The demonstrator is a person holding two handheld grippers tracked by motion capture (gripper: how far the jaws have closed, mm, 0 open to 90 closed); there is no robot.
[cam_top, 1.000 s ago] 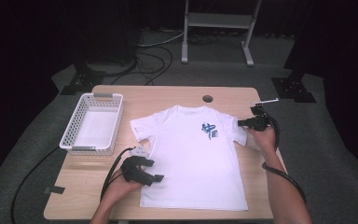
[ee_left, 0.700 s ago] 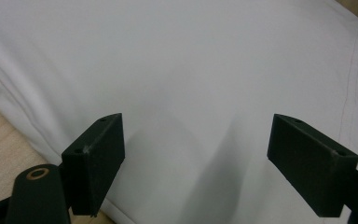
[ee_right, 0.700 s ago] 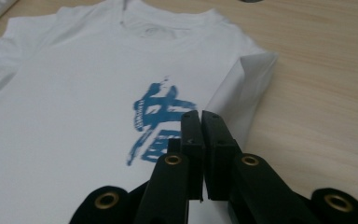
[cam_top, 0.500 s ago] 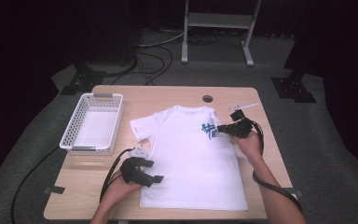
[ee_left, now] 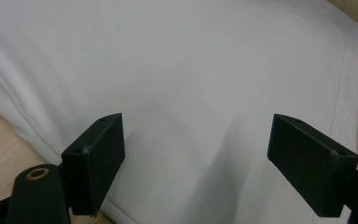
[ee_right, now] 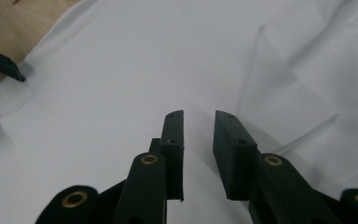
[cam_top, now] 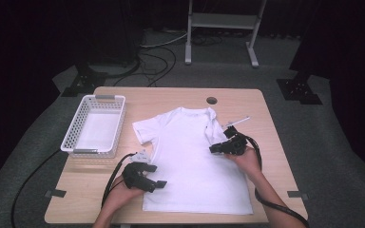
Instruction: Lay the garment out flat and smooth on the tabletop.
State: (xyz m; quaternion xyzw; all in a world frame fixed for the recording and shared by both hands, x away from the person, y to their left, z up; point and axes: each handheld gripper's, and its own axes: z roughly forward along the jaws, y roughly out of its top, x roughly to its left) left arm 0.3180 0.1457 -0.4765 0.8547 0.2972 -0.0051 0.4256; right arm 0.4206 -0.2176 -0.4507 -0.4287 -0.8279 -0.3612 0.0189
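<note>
White T-shirt [cam_top: 195, 161] lies flat in the middle of the wooden table [cam_top: 266, 109], to the right of the white basket [cam_top: 95, 126]. High view: a second back its right sleeve stuck out to the side with your right gripper [cam_top: 217, 148] on it; now that sleeve [cam_top: 213, 127] is folded in over the chest and the blue print is covered. Right gripper sits over the fold, well inside the shirt's right edge. Left gripper [cam_top: 158, 183] rests at the lower left edge of the shirt, same spot as before.

Left gripper view: jaws spread wide over plain white cloth, nothing between them, hem seam off to the right.

Right gripper view: jaws have just been opening, now a narrow gap, no cloth in it. Folded sleeve layer [ee_right: 317, 74] lies to the right, released.

Reads as first sleeve fold done and let go. Left sleeve [cam_top: 145, 130] is flat and unfolded, so likely your next fold.
</note>
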